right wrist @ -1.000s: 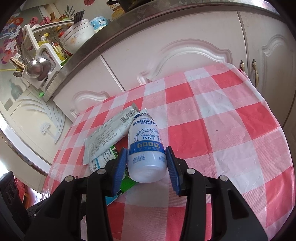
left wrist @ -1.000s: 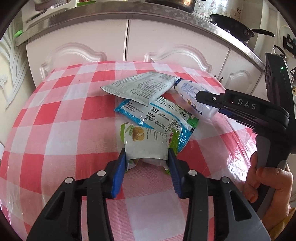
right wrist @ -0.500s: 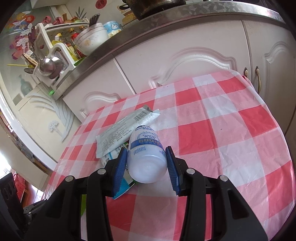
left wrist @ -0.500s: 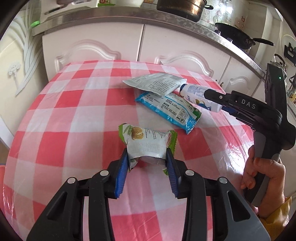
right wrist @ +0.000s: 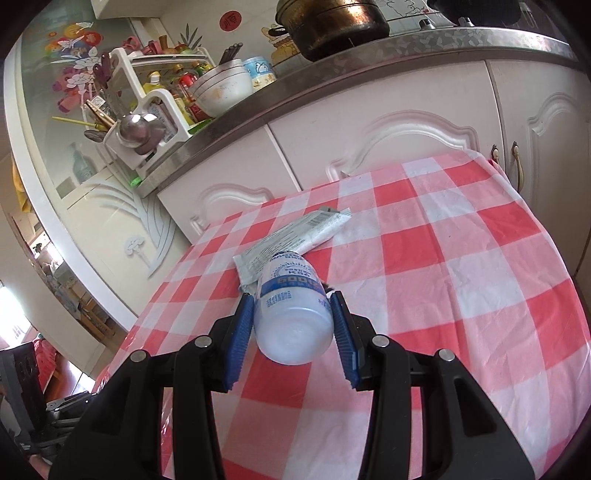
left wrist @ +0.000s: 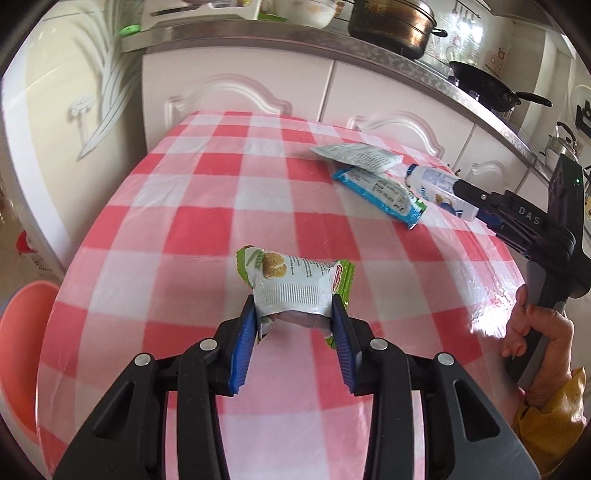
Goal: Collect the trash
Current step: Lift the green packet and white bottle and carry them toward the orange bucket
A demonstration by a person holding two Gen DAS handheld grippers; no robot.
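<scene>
My left gripper [left wrist: 293, 314] is shut on a green and white snack wrapper [left wrist: 291, 282], held just above the red checked tablecloth [left wrist: 207, 221]. My right gripper [right wrist: 293, 314] is shut on a white bottle with a blue label [right wrist: 291, 306], its base toward the camera. The same bottle [left wrist: 439, 190] and right gripper [left wrist: 480, 206] show at the right of the left wrist view, with a hand [left wrist: 535, 332] on the handle. A silver pouch [left wrist: 356, 157] and a blue wrapper [left wrist: 380, 192] lie on the table; the silver pouch [right wrist: 295, 240] lies behind the bottle.
White cabinets [left wrist: 240, 85] and a steel counter edge [right wrist: 258, 96] stand behind the table. A pot [left wrist: 391, 26], a wok [left wrist: 491, 92] and a dish rack [right wrist: 147, 110] sit on the counter. A pink basin [left wrist: 18, 350] stands beyond the table's left edge.
My left gripper has pulled the snack wrapper back and left, away from the other wrappers. My right gripper has lifted and tilted the bottle, drawing it away from the silver pouch.
</scene>
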